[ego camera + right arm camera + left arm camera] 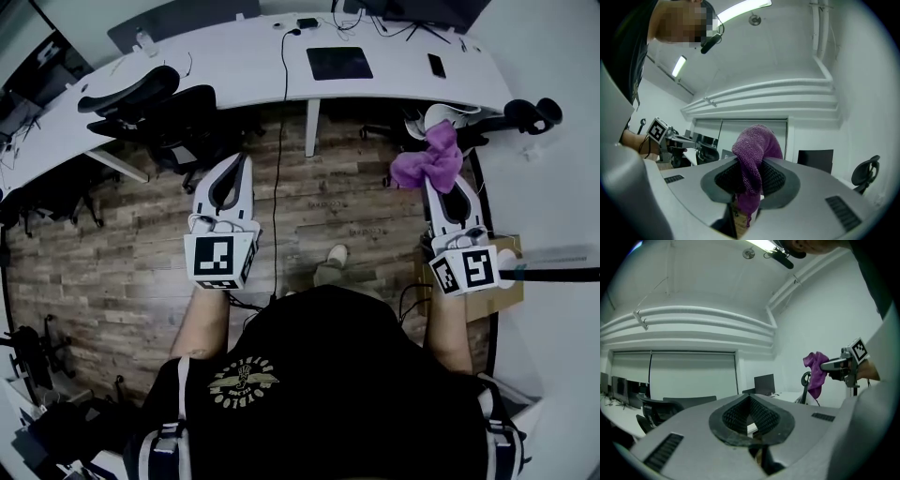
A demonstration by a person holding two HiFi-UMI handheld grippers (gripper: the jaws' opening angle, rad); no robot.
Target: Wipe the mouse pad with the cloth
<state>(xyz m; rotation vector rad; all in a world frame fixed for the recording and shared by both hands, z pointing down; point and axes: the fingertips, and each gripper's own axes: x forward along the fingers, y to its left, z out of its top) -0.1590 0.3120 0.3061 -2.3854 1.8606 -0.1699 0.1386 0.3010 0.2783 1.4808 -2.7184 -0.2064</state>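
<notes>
Nearest the camera, the person in a black shirt holds both arms forward over a wood-plank floor. The left tool is clenched with nothing in it: in the left gripper view its ribbed pads meet at the tips around a small hollow. The right tool is grasping a purple cloth, which bunches above the tips and hangs down between the pads in the right gripper view. The two tools are well apart, side by side at about the same height.

Beyond them stand black office chairs and a dark cable drops to the floor. Farthest off, the curved white bench carries the black mouse pad, lying flat near its middle, with a dark phone to its right. The cloth is well apart from the pad.
</notes>
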